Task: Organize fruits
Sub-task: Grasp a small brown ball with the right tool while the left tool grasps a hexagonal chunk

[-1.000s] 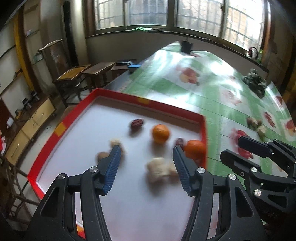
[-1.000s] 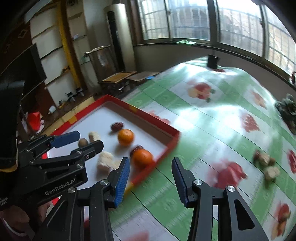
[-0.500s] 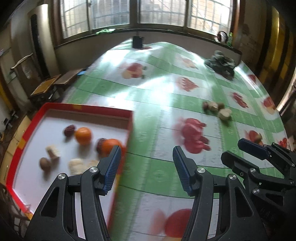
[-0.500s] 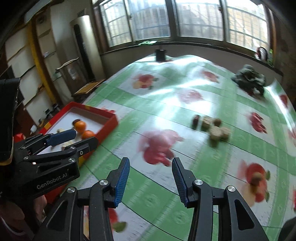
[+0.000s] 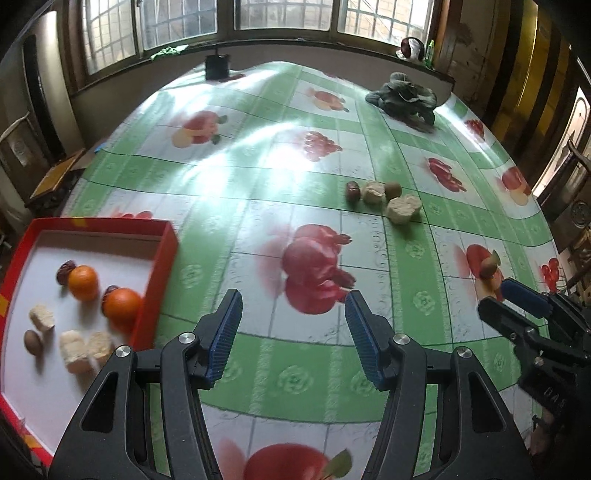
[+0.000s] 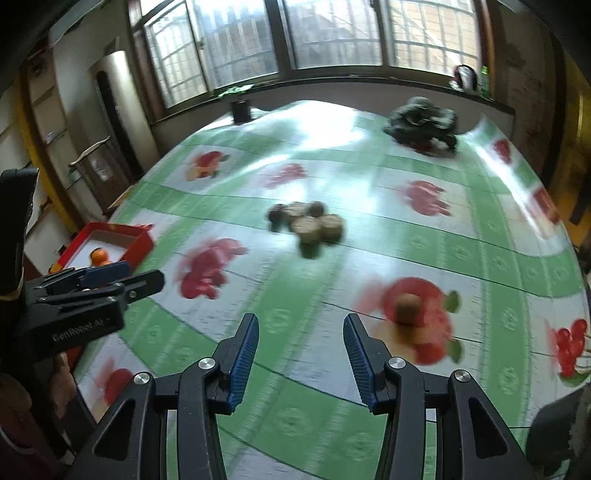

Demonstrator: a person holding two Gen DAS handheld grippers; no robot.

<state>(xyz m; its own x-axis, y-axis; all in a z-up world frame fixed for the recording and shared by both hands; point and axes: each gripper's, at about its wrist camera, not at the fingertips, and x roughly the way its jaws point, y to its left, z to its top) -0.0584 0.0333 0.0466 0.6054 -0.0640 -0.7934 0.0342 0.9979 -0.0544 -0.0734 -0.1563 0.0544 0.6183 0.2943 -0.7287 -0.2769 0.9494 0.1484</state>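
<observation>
A fruit-print cloth [image 5: 258,177] covers the bench below windows [image 5: 280,14]; at nine o'clock, a red tray [image 5: 162,254] holds oranges [image 5: 83,282]; both tongs, left [image 5: 293,334] and right [image 6: 300,354], gape released.

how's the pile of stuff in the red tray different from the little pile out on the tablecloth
The tray group includes two bright oranges; the tablecloth cluster shows none, only brown and pale pieces. The tray group lies spread out inside the red tray on its white floor; the tablecloth cluster sits bunched together on the bare tablecloth, nearer the table's middle. Both contain dark reddish pieces, a round brown one and pale chunks, and neither open gripper touches either.
</observation>
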